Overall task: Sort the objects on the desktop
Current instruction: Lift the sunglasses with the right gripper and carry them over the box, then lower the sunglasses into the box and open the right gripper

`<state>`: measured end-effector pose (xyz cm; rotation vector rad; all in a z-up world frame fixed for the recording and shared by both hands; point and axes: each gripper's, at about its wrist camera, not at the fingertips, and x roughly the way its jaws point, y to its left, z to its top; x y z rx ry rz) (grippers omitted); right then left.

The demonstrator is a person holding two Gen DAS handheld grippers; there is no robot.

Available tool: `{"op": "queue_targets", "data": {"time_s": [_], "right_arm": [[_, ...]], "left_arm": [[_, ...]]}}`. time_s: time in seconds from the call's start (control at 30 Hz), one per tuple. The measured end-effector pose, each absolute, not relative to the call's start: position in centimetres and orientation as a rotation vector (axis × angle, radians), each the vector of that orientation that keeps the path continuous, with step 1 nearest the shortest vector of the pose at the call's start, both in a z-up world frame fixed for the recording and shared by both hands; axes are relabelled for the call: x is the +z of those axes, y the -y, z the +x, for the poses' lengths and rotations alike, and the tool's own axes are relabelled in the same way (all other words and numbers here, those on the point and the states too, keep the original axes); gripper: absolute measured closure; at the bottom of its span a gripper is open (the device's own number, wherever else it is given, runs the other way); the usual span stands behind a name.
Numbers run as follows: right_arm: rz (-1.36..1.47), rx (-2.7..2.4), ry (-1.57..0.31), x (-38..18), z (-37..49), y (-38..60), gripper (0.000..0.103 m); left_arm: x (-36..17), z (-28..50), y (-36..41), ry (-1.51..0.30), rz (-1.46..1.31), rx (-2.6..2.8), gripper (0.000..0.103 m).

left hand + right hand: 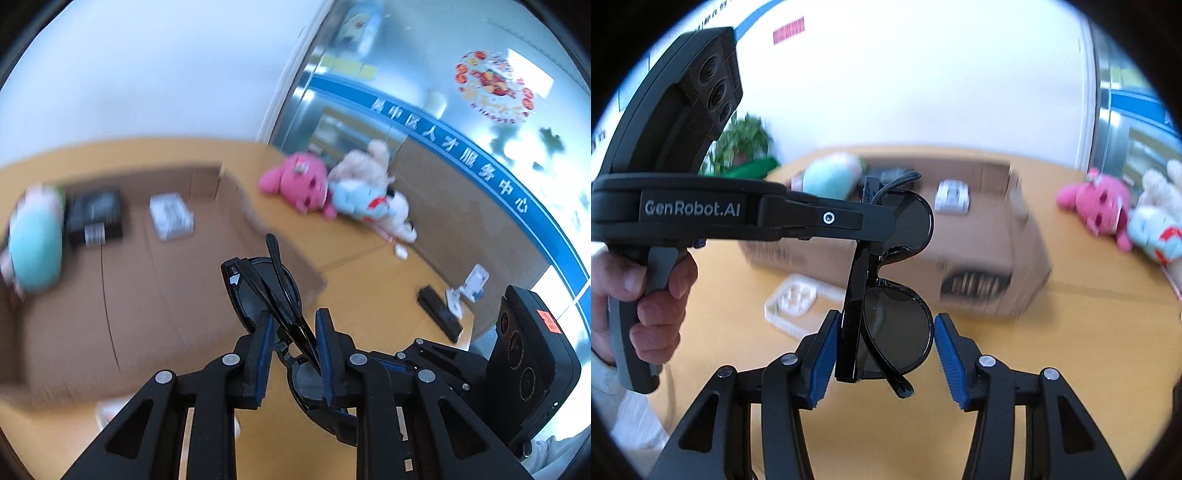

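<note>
- Far left in the left wrist view, an open brown cardboard box [155, 288] sits on the tan wooden bench [373, 295]. It already holds a mint-green plush toy [35, 240], a black packet [96, 218] and a small white packet [170, 216], so it is probably the sorting bin.
- Centre: the folded black-framed sunglasses [266, 291] hang in the air above the bench, just in front of the box. The left gripper [291, 332] has its jaws clamped on the frame.
- In the right wrist view, the right gripper [884, 345] flanks the lower lens; its jaws look parted, though blur makes contact hard to judge.
- Right: a pink plush toy [299, 184] and a pale blue-and-cream plush toy [369, 195] lie unsorted.
</note>
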<state>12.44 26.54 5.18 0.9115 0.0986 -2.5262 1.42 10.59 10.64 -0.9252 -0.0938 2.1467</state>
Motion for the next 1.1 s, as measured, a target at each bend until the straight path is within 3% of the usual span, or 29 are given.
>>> {"op": "queue_targets", "data": {"time_s": [0.2,0.4,0.63,0.87,1.03,1.1], "right_arm": [[0.781,-2.609,-0.135,10.1,7.2,-25.6,0.053],[0.801,-2.607,-0.098,12.0,0.3,-25.6,0.053],[1.087,-2.517,-0.022,7.3,-7.3,-26.0,0.053],[1.472,-2.394,-0.007,0.4,-11.4,-26.5,0.053],[1.63,-2.373,-0.026,-1.5,-12.1,-26.9,0.053],[1.668,-2.361,-0.022,-1.9,-12.3,-27.0,0.057]], "left_arm": [[16.5,-3.0,-12.0,-0.001,-0.794,2.167,0.087],[17.4,-10.1,-13.0,-0.009,-0.828,2.148,0.088],[9.5,-19.1,-13.9,0.159,-1.11,2.002,0.09],[0.2,-22.7,-15.2,0.284,-1.365,1.845,0.091],[-2.5,-23.6,-16.5,0.313,-1.469,1.794,0.091],[-3.4,-24.0,-17.0,0.297,-1.503,1.806,0.092]]}}
